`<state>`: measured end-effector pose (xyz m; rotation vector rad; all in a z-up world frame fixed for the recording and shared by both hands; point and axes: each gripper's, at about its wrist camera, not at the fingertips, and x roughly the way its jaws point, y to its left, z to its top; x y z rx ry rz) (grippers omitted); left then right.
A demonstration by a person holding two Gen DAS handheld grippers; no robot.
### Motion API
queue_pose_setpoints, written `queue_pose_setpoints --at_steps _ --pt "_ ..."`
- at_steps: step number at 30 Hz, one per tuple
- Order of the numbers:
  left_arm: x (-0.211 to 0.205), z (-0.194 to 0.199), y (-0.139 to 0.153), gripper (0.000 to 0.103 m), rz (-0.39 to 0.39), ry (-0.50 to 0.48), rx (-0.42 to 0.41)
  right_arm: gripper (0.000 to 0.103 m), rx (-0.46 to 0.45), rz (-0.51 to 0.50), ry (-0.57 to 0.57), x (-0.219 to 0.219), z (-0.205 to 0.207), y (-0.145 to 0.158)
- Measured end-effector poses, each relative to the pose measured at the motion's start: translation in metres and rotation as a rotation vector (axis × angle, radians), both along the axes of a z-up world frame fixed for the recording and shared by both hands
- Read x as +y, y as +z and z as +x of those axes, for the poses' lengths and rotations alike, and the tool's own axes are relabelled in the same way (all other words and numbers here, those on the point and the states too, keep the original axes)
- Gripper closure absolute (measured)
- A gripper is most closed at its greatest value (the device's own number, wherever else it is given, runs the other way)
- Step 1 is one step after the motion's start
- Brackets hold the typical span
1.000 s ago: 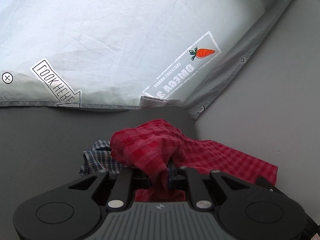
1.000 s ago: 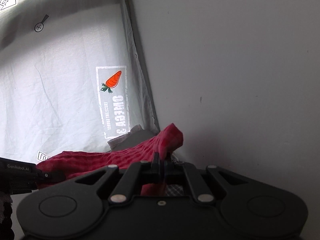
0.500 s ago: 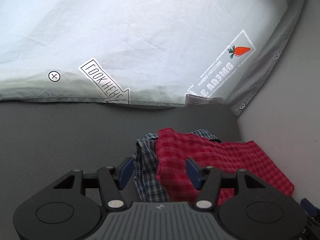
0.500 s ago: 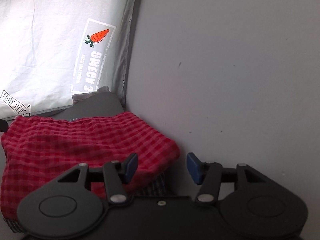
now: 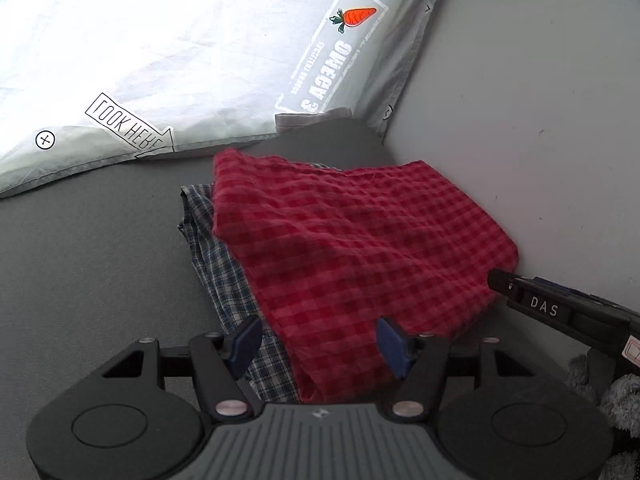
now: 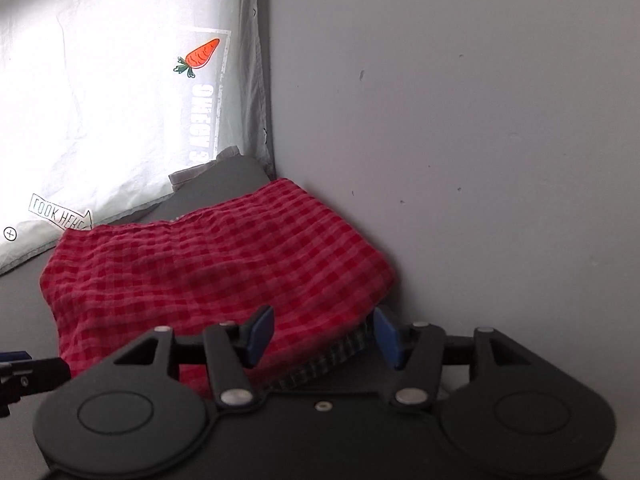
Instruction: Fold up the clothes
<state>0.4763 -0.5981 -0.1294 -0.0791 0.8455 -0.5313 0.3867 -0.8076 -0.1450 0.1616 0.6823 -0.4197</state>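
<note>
A folded red checked cloth [image 5: 360, 240] lies on top of a folded blue plaid garment [image 5: 224, 276] on the grey surface, in the corner by the wall. It also shows in the right wrist view [image 6: 216, 264], with the plaid edge [image 6: 332, 356] under it. My left gripper [image 5: 320, 344] is open, its blue pads either side of the cloth's near edge, holding nothing. My right gripper [image 6: 324, 334] is open at the cloth's right near corner, holding nothing. The right gripper's tip [image 5: 560, 312] shows in the left wrist view.
A white printed sheet [image 5: 160, 60] with a carrot logo [image 5: 356, 18] hangs at the back. A pale wall [image 6: 480, 140] stands close on the right. Grey surface [image 5: 80, 260] stretches to the left. A grey fuzzy item [image 5: 616, 404] lies at the lower right.
Both grippers let go of the red cloth and opened. The cloth dropped flat onto the plaid garment. Both grippers then drew back slightly.
</note>
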Motion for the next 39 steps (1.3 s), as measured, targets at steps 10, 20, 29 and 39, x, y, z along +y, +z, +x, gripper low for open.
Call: queue_pose_setpoints --at_steps 10,20,29,39 --pt "0.143 -0.137 0.099 0.000 -0.034 0.305 -0.247 0.010 -0.147 0.033 0.176 0.102 -0.093 0.079" --pt "0.277 -0.295 0.157 0.000 -0.191 0.450 -0.507 0.001 -0.261 0.041 0.390 0.238 -0.192 0.138" --pt "0.412 -0.375 0.174 0.000 -0.061 0.468 -0.527 0.001 -0.346 0.042 0.424 0.385 -0.275 0.163" --pt "0.556 -0.457 0.182 0.000 0.091 0.531 -0.377 0.001 -0.239 0.063 0.459 0.540 -0.361 0.177"
